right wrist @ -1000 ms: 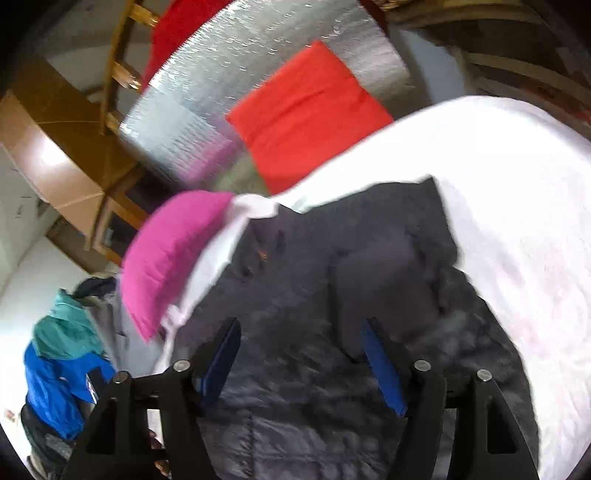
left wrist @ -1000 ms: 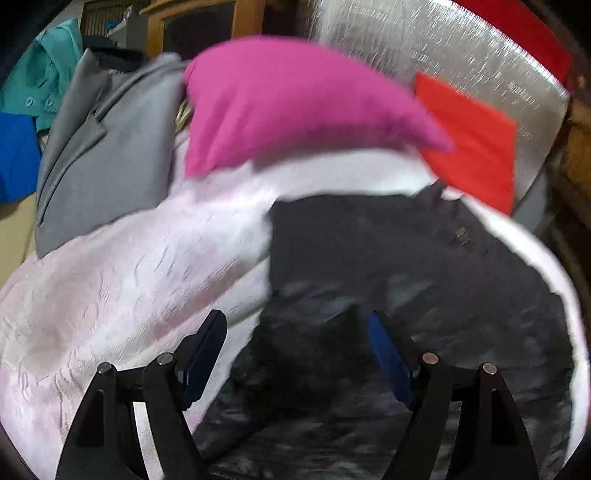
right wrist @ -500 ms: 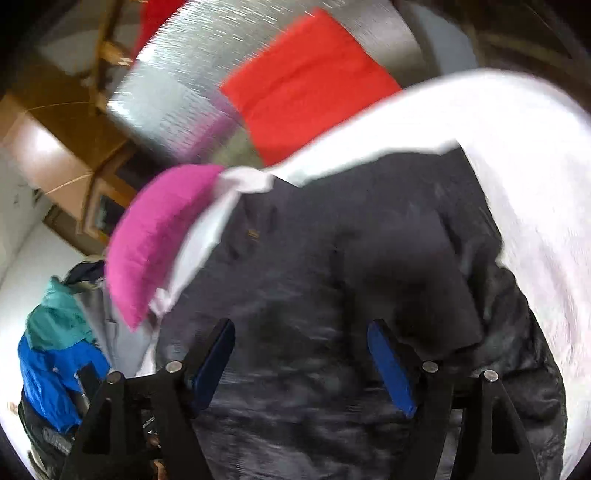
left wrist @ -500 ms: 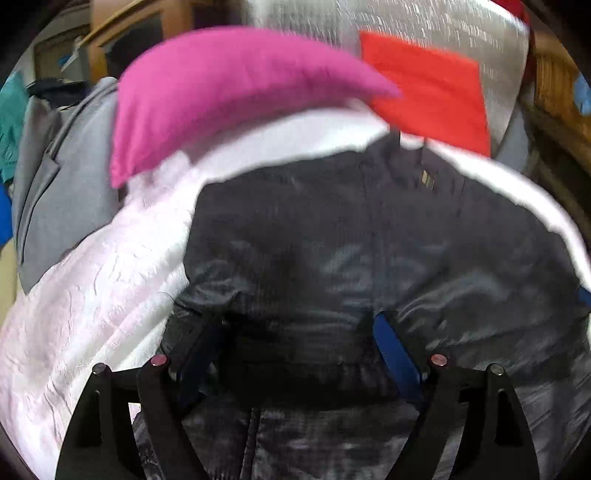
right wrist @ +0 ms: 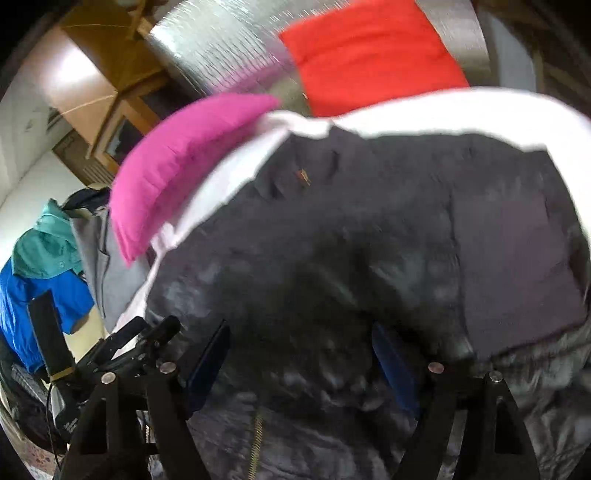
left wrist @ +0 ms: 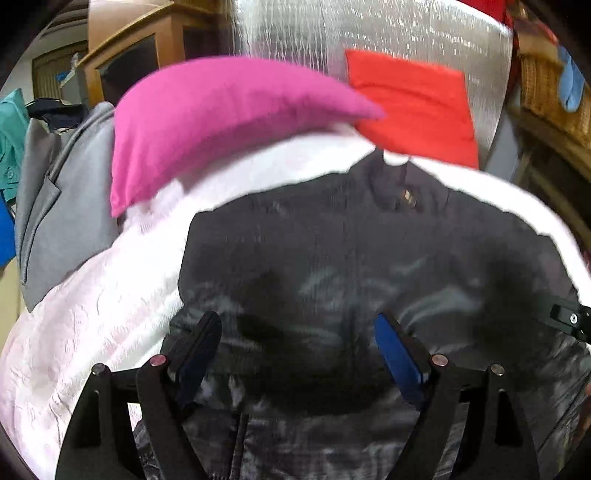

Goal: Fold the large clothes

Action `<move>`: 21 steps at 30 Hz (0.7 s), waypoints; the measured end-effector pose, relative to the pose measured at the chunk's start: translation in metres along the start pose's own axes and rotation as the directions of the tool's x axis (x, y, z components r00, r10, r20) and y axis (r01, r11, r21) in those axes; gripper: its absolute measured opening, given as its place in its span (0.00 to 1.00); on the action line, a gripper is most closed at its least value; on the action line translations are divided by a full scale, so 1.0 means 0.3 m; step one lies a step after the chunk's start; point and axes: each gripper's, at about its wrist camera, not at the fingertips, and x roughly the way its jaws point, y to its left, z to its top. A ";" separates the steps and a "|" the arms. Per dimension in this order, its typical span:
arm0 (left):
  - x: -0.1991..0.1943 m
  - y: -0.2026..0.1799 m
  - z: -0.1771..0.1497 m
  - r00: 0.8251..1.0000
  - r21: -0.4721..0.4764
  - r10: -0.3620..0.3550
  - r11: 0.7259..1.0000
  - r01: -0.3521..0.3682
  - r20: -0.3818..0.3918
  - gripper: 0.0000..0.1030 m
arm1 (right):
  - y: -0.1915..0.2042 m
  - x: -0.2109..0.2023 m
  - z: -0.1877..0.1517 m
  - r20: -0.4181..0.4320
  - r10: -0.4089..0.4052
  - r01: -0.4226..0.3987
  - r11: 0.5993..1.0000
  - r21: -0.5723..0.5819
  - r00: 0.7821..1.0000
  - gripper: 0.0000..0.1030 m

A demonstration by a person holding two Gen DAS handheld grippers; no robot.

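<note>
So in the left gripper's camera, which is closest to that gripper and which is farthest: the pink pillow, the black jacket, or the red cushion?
1. Black jacket: right under the open left gripper.
2. Pink pillow: beyond the jacket, up and left.
3. Red cushion: farthest, upper right, leaning on the silver panel.

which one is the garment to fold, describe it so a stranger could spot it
Start at the white bedcover; below the pink pillow and red pillow lies the dark jacket, spread flat. It is the only black, shiny garment, unlike the grey coat heaped at the left edge.
</note>
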 end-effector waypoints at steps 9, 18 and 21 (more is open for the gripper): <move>0.075 -0.049 -0.053 0.996 0.097 0.018 0.995 -0.010 -0.082 0.84 | -0.047 0.080 0.022 -0.053 -0.050 0.051 0.999 0.015 0.997 0.86; -0.235 0.309 -0.211 1.000 -0.120 -0.008 0.993 0.009 0.005 0.84 | -0.111 -0.329 -0.232 0.074 -0.025 0.025 1.000 -0.001 0.997 0.86; -0.333 0.413 -0.310 1.000 -0.209 -0.005 0.978 0.004 -0.003 0.84 | -0.188 -0.496 -0.388 0.116 -0.025 0.017 0.997 0.071 0.993 0.86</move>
